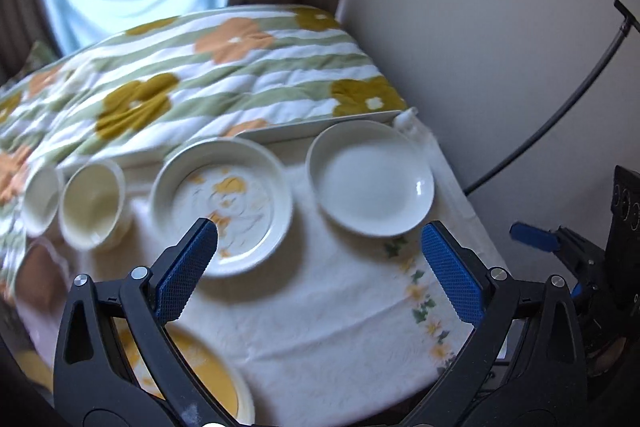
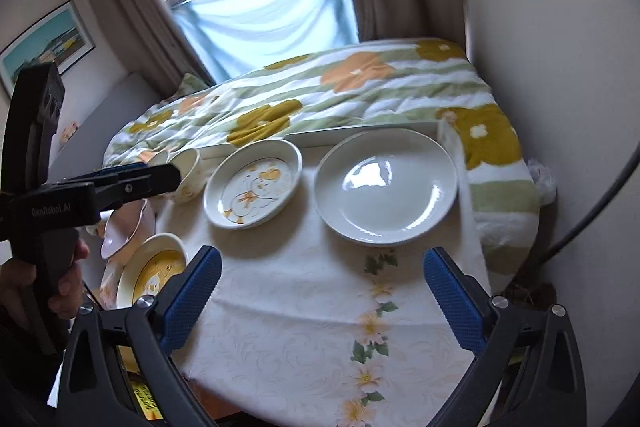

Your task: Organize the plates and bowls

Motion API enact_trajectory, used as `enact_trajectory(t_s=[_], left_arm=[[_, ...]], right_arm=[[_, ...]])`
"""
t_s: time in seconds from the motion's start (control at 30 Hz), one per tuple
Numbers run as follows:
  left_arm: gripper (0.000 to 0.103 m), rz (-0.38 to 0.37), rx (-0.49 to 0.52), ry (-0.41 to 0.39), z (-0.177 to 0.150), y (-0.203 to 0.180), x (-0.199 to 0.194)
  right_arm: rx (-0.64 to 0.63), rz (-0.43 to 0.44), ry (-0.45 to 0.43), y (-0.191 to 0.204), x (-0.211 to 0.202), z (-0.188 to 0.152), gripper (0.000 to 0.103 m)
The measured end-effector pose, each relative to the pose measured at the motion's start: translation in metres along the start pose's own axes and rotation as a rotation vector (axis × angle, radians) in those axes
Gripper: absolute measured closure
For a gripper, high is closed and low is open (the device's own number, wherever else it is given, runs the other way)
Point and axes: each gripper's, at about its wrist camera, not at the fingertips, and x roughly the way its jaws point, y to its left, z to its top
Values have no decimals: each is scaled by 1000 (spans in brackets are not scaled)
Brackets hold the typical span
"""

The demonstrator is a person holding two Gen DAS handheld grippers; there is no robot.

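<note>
A plain white plate (image 1: 370,177) (image 2: 386,185) lies at the back right of the white tablecloth. Left of it lies a deep dish with a yellow duck picture (image 1: 222,205) (image 2: 254,183). Two cream bowls (image 1: 92,207) (image 1: 40,197) stand further left; one shows in the right wrist view (image 2: 188,171). A yellow-centred duck plate (image 1: 208,375) (image 2: 154,271) lies at the near left. My left gripper (image 1: 320,251) is open and empty above the cloth, near the duck dish. My right gripper (image 2: 322,279) is open and empty, short of the white plate.
A floral green-striped quilt (image 1: 224,79) (image 2: 360,87) lies behind the table, with a white tray edge (image 2: 360,135) along the back. A pink scalloped dish (image 2: 124,227) sits at the left edge. A wall and black cable (image 1: 580,99) are at the right.
</note>
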Motion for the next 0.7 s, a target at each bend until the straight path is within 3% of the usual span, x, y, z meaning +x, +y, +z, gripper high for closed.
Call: enact_trajectory(t_s=[0.17, 0.43, 0.57, 0.63, 0.7], left_arm=[[2, -57, 93, 88, 35, -11, 50], [7, -162, 156, 247, 63, 8, 138], [27, -190, 201, 329, 67, 14, 181], [36, -222, 211, 373, 65, 16, 199], [52, -230, 232, 399, 63, 16, 212]], right_arm=[[173, -27, -20, -27, 6, 6, 2], [457, 7, 24, -66, 52, 9, 2], [547, -45, 29, -78, 76, 8, 6], [586, -80, 31, -82, 87, 8, 21], [614, -111, 42, -85, 96, 7, 33]])
